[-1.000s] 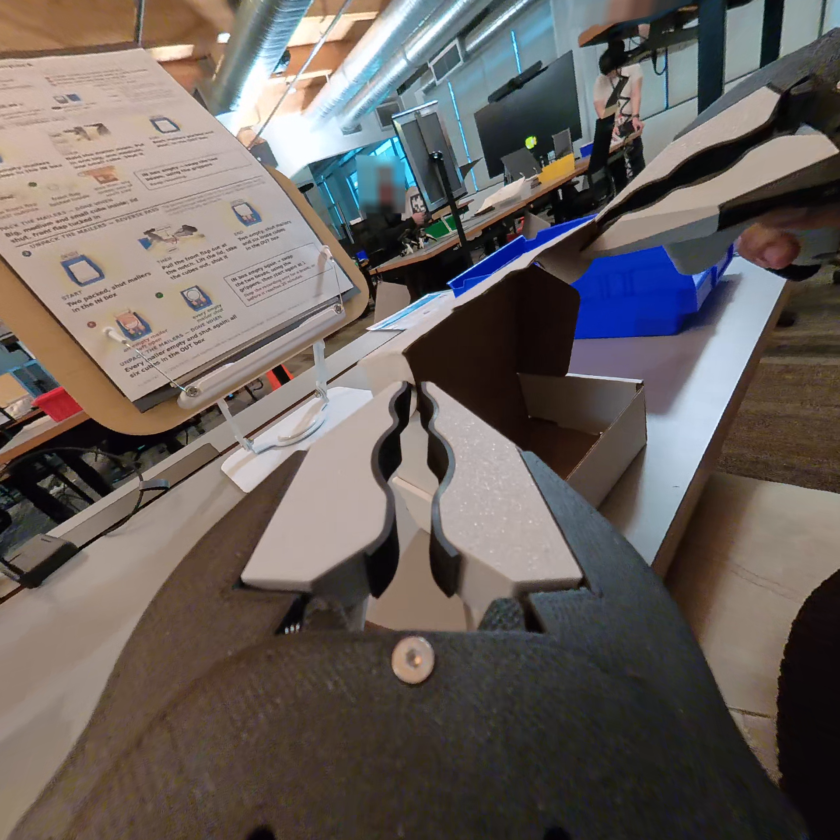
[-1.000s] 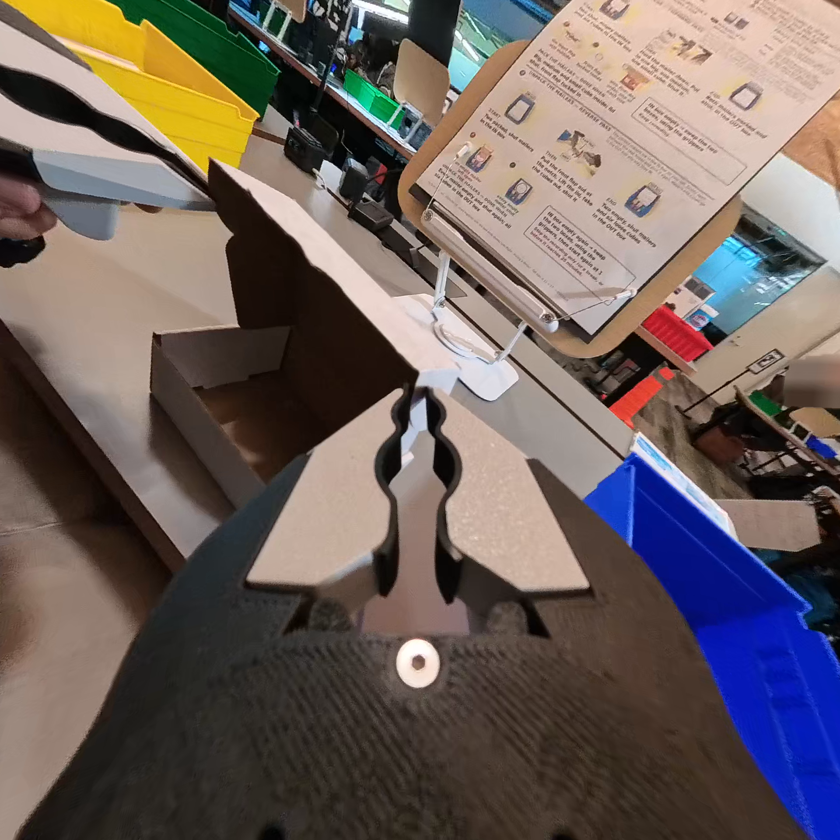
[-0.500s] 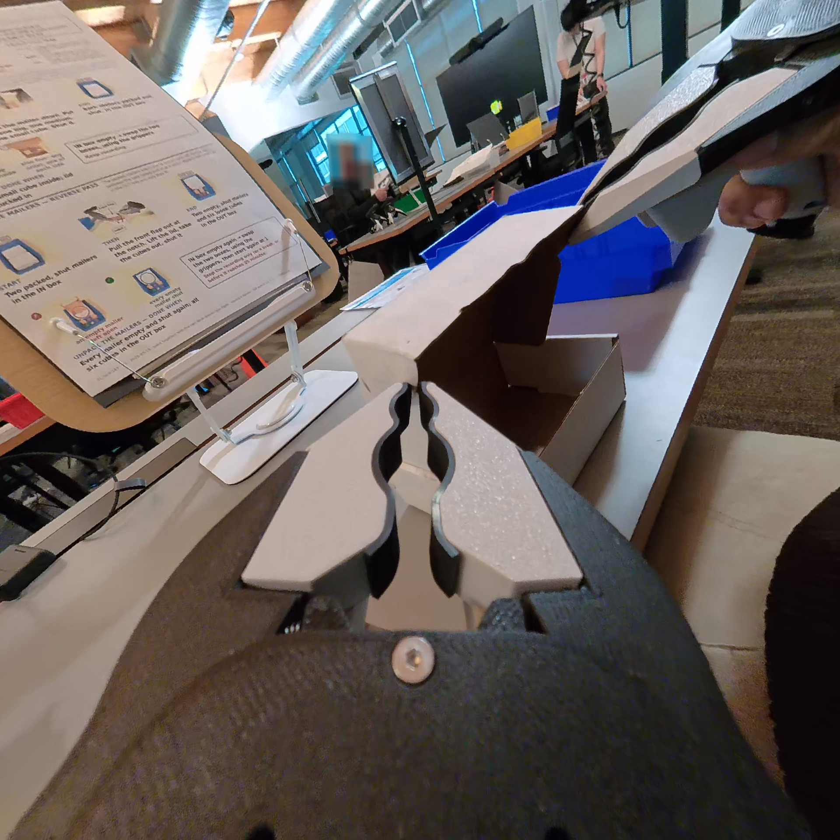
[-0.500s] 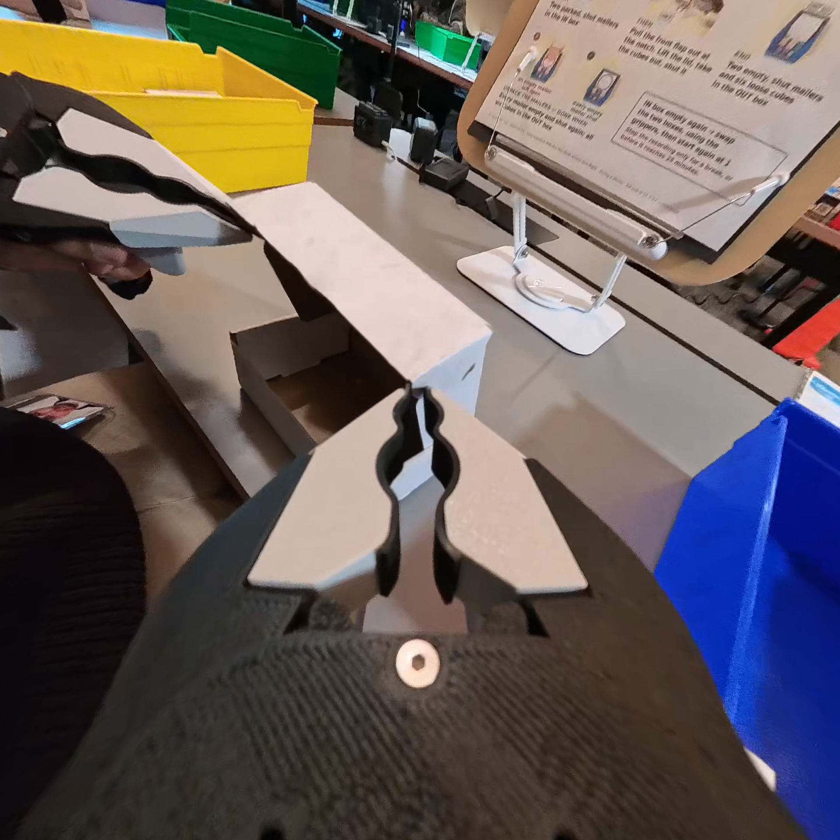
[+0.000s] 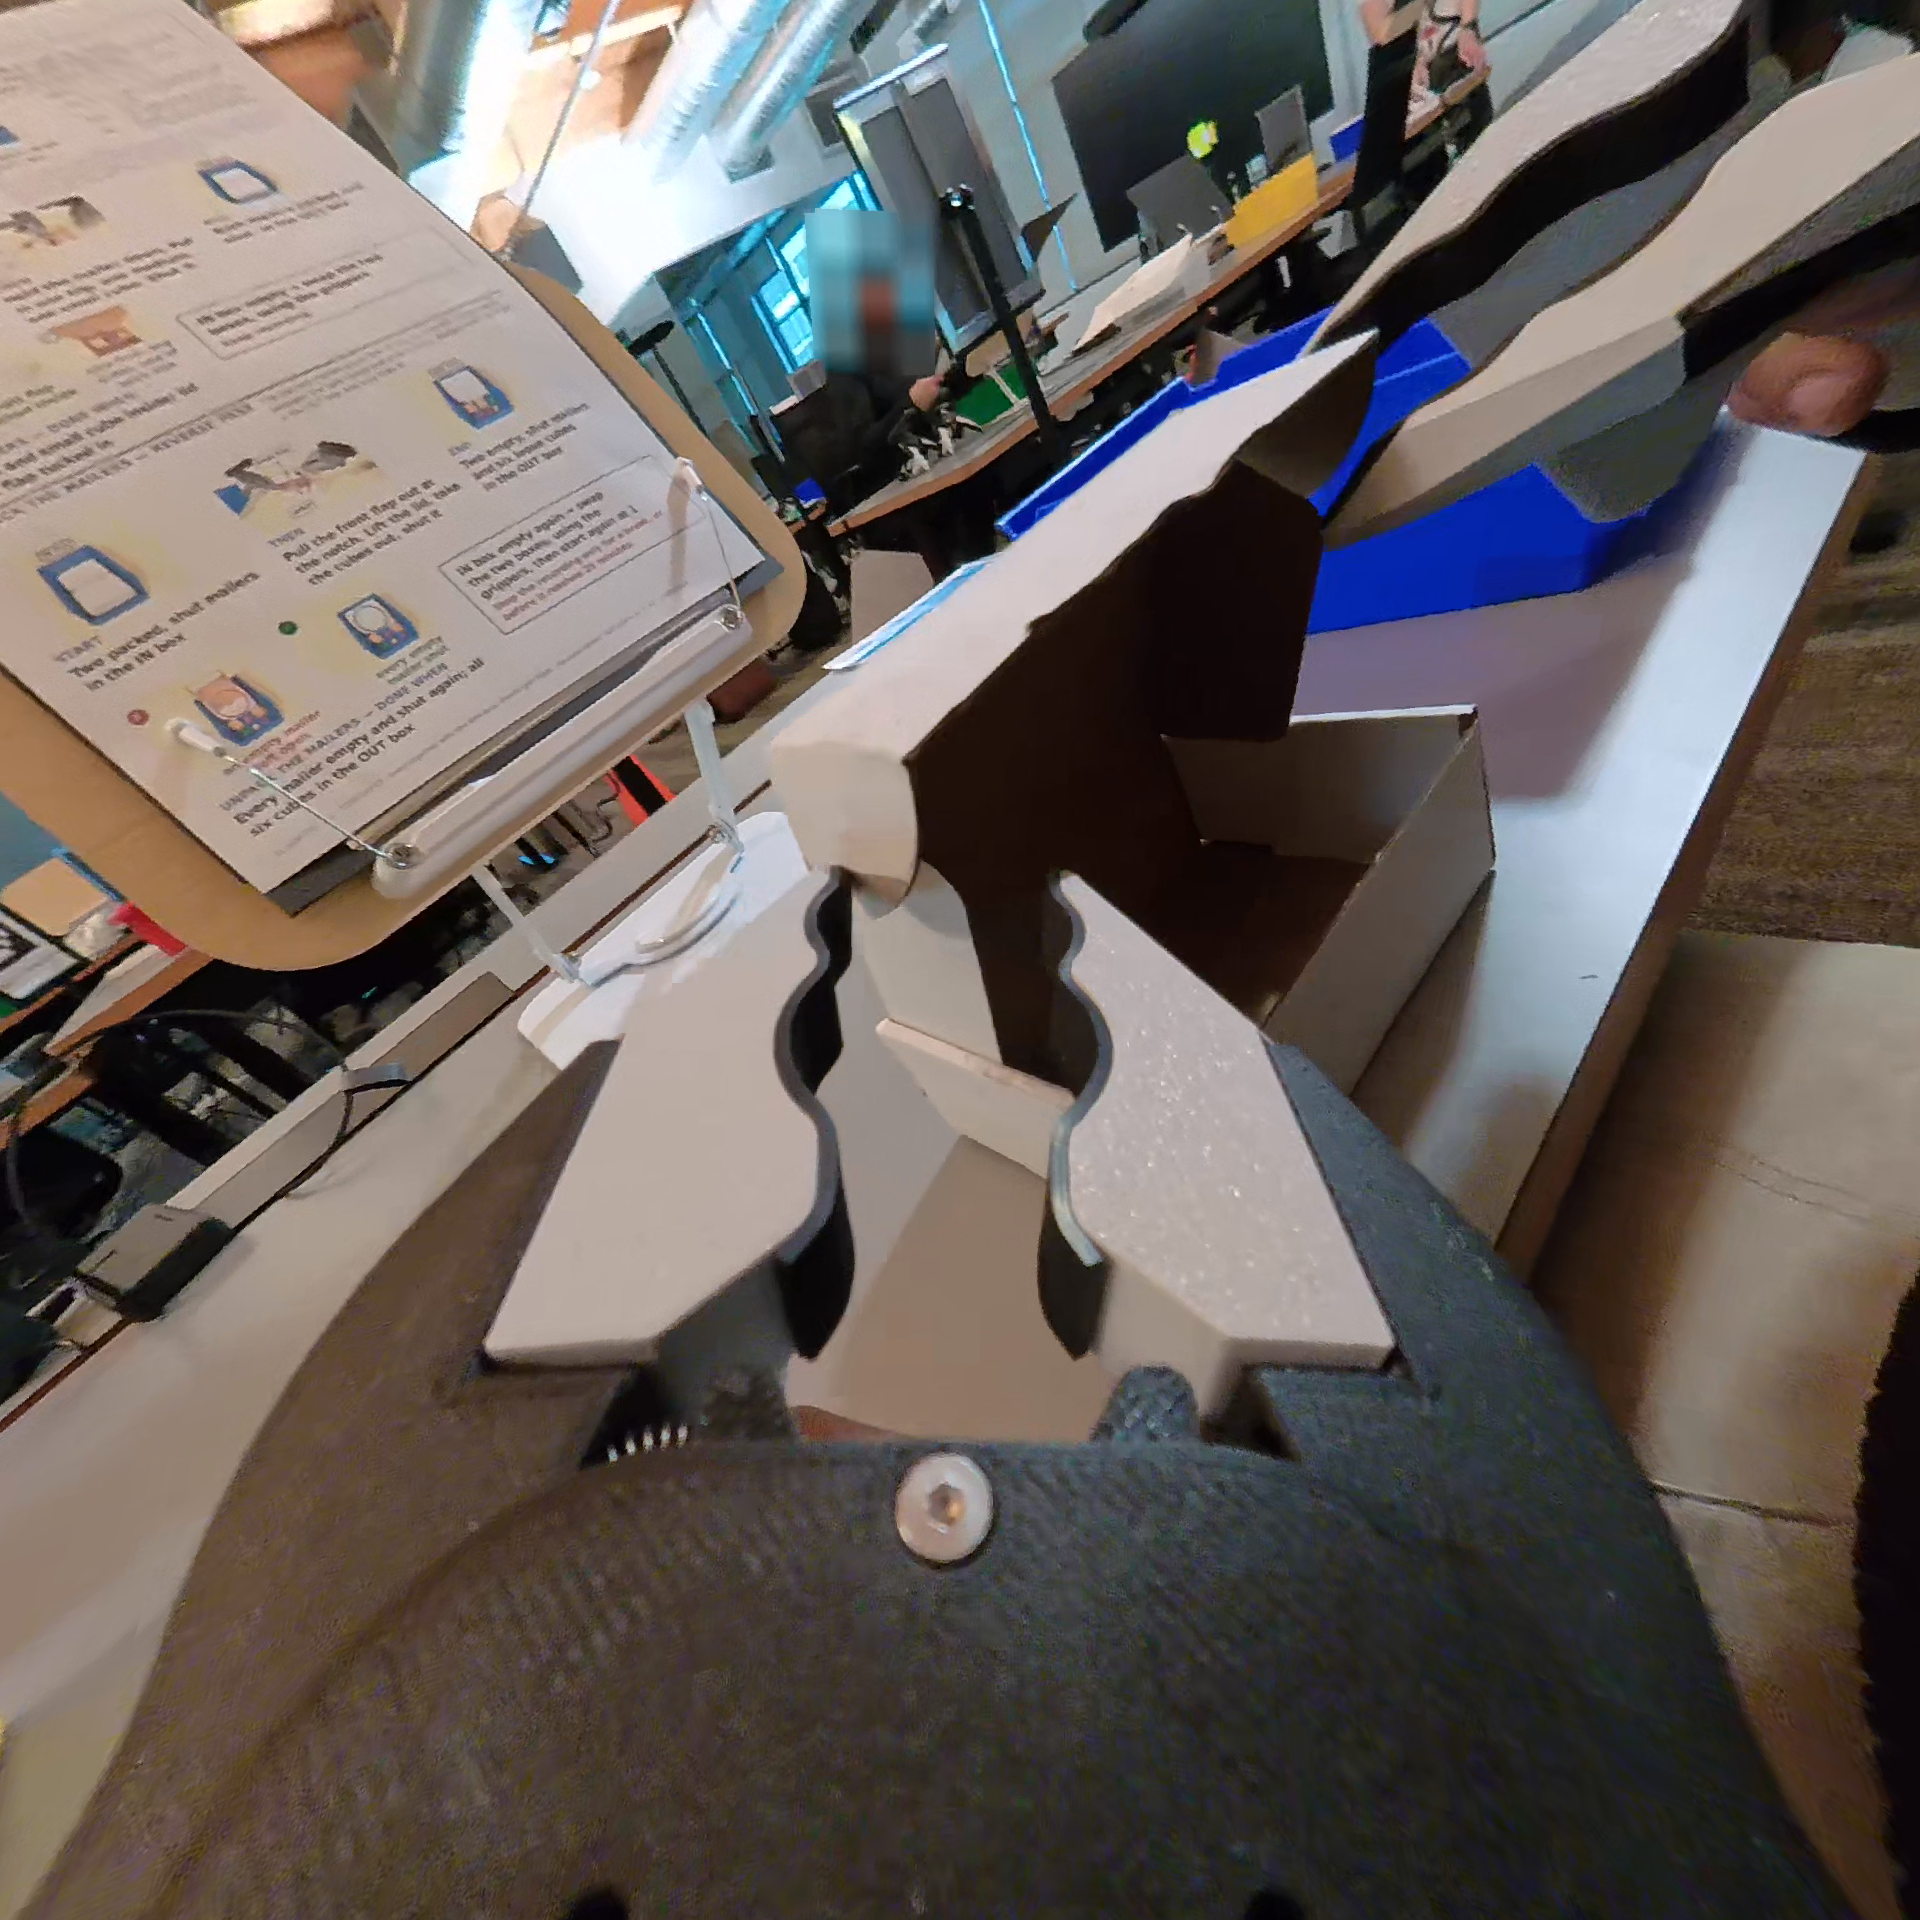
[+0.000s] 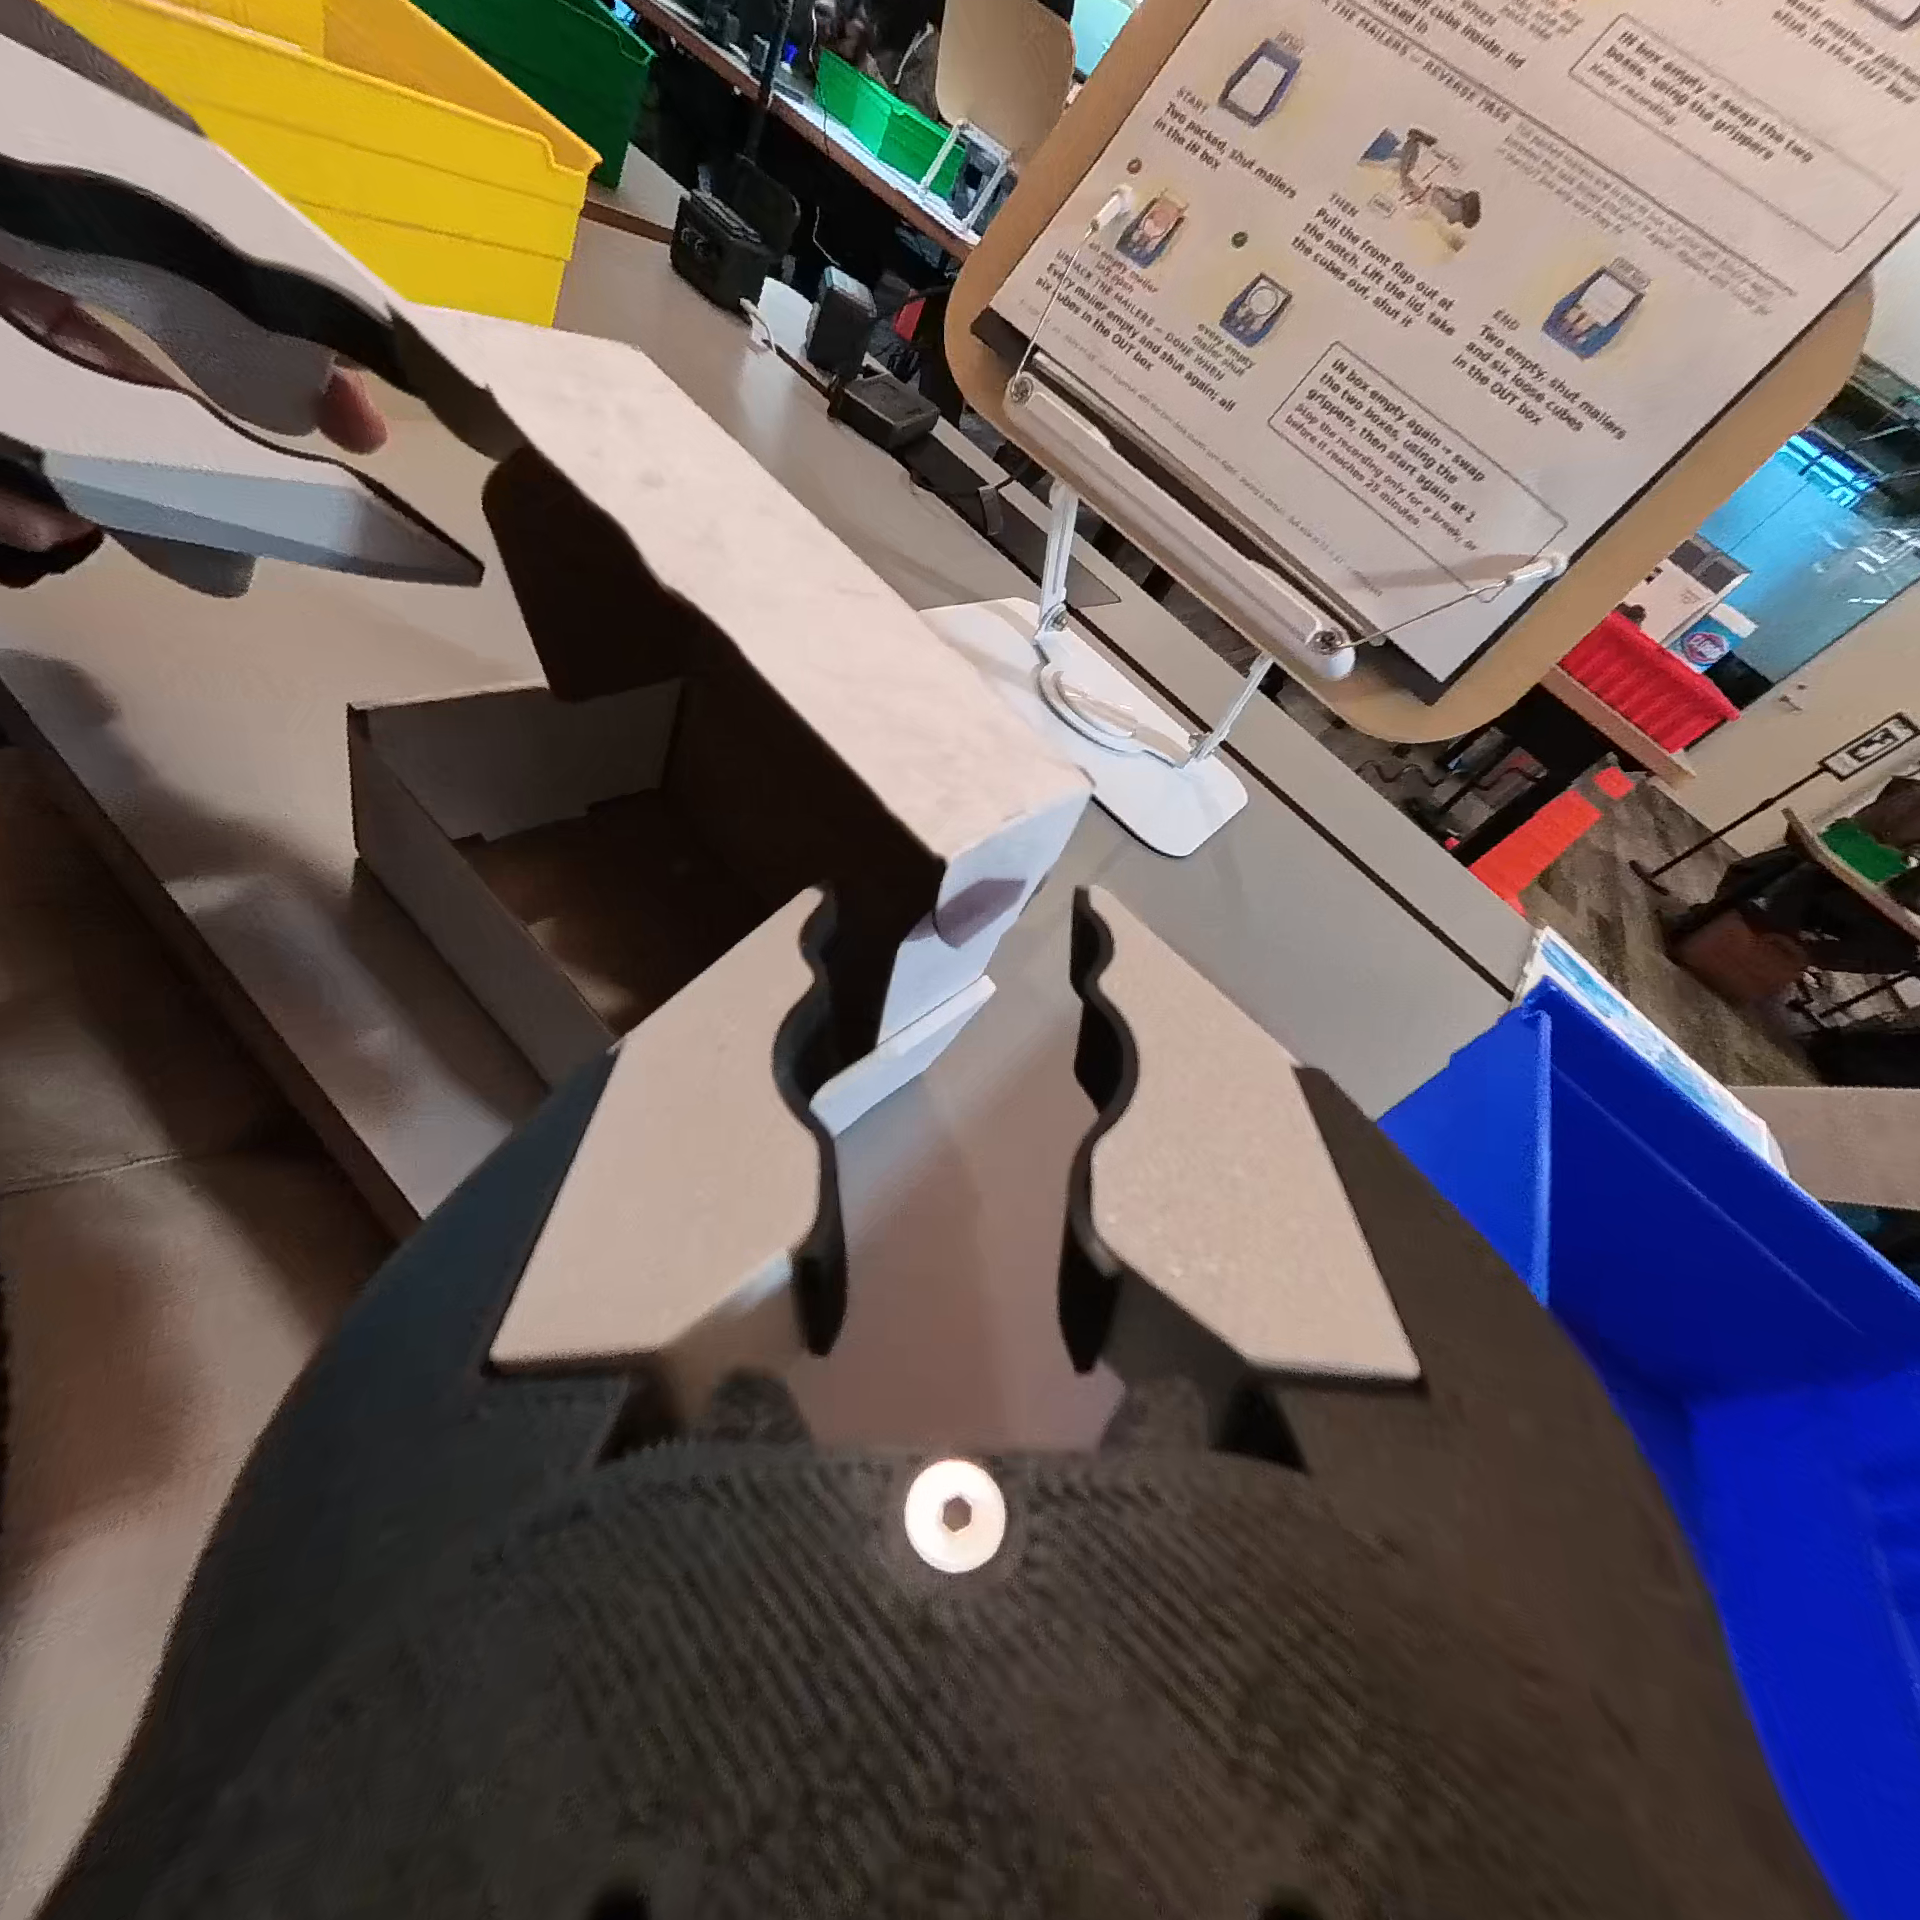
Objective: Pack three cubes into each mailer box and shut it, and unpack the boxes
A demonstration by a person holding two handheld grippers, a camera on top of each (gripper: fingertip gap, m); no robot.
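A white mailer box stands open on the grey table, its tray (image 5: 1382, 883) (image 6: 436, 831) brown inside; no cubes show in it. Its lid (image 5: 1039, 582) (image 6: 748, 623) hangs half raised over the tray. My left gripper (image 5: 945, 904) is open, with the lid's near corner flap between its jaws, unclamped. My right gripper (image 6: 951, 914) is open at the lid's opposite corner, the flap close to its left finger. Each gripper's fingers (image 5: 1610, 312) (image 6: 208, 509) show at the lid's far end in the other view.
A blue bin (image 5: 1455, 561) (image 6: 1662, 1299) stands on the table by the right gripper. A yellow bin (image 6: 395, 177) and a green bin (image 6: 551, 62) lie beyond the left gripper. An instruction sheet on a white stand (image 5: 312, 468) (image 6: 1455, 260) is behind the box. The table's front edge (image 5: 1662, 935) is close to the tray.
Both grippers were shut on the lid's corners and have opened. The lid came down from upright to half raised.
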